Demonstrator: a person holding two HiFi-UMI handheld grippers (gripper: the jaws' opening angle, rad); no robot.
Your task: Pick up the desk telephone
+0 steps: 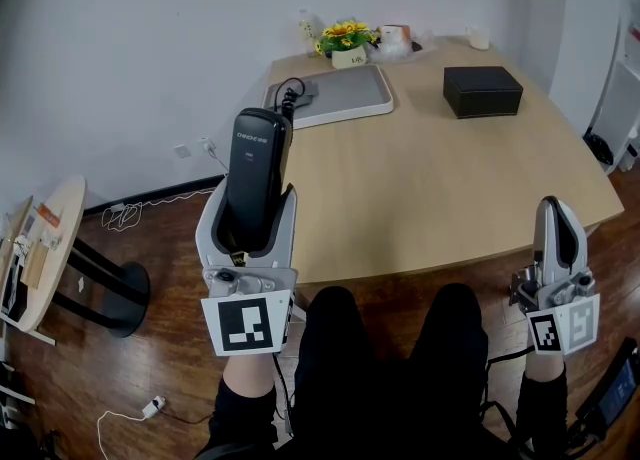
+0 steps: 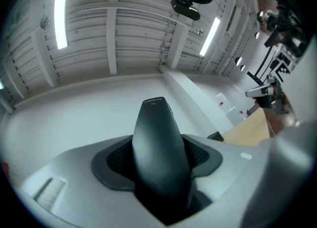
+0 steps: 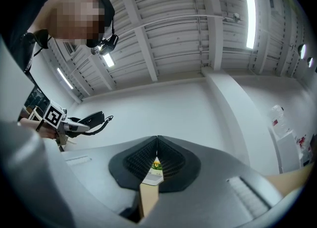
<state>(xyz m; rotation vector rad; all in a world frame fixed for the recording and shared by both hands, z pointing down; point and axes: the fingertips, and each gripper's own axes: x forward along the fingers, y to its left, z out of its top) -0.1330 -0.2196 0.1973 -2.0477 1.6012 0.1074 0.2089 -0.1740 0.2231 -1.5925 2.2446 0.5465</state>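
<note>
At lower left, the left gripper [image 1: 250, 210] is clamped on the black handset [image 1: 258, 163], upright over the desk [image 1: 420, 188] edge. The right gripper [image 1: 557, 233], lower right, is closed on nothing. I think a tight cord [image 1: 290, 93] may drag the grey base [image 1: 340, 96].

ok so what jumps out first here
The black handset stands upright, clamped in the left tongs, left of centre in the head view. Behind it the wooden table carries a flat grey device, a black box and yellow flowers. The right tongs sit shut and empty at lower right.
</note>
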